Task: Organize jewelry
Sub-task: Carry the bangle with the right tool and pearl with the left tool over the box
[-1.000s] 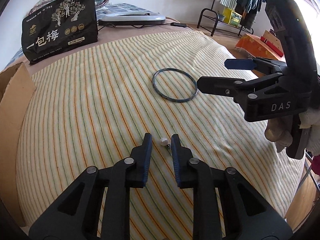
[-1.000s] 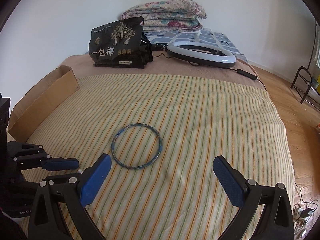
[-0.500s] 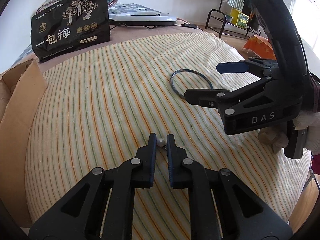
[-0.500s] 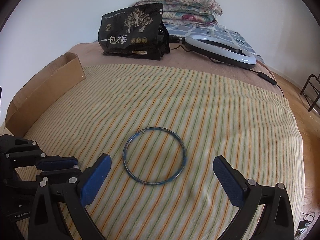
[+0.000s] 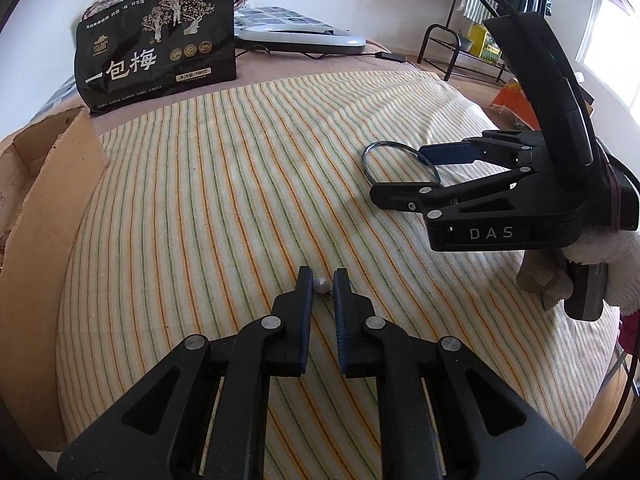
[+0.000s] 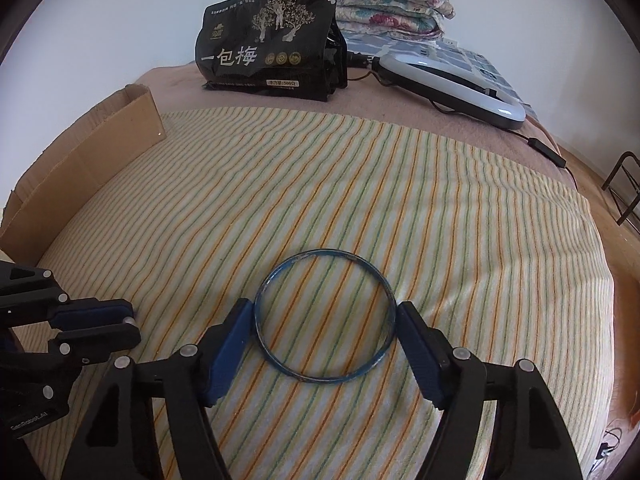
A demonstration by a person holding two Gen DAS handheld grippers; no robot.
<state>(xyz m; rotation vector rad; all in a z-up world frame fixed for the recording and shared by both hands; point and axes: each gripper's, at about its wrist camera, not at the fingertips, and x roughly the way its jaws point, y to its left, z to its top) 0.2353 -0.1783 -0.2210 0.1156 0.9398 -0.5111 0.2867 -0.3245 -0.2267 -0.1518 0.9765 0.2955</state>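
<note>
A small pearl earring (image 5: 321, 285) lies on the striped blanket (image 5: 224, 208) between the tips of my left gripper (image 5: 321, 282), whose jaws stand narrowly apart around it, the pearl against the left finger. A thin blue bangle (image 6: 325, 315) lies flat on the blanket. My right gripper (image 6: 325, 312) is low over it, jaws on either side with the pads at its outer rim. In the left wrist view the bangle (image 5: 374, 154) is partly hidden behind the right gripper (image 5: 428, 172). The left gripper (image 6: 96, 320) shows at the right wrist view's left edge.
A cardboard box (image 5: 44, 184) stands along the blanket's left side, also in the right wrist view (image 6: 100, 152). A black snack bag (image 6: 272, 60) and a white ring light (image 6: 452, 84) lie at the back. Folded quilts (image 6: 384, 4) are behind them. A metal rack (image 5: 460, 52) stands far right.
My right gripper moved forward and down over the bangle and its jaws narrowed onto its rim. My left gripper's jaws narrowed around the pearl earring.
</note>
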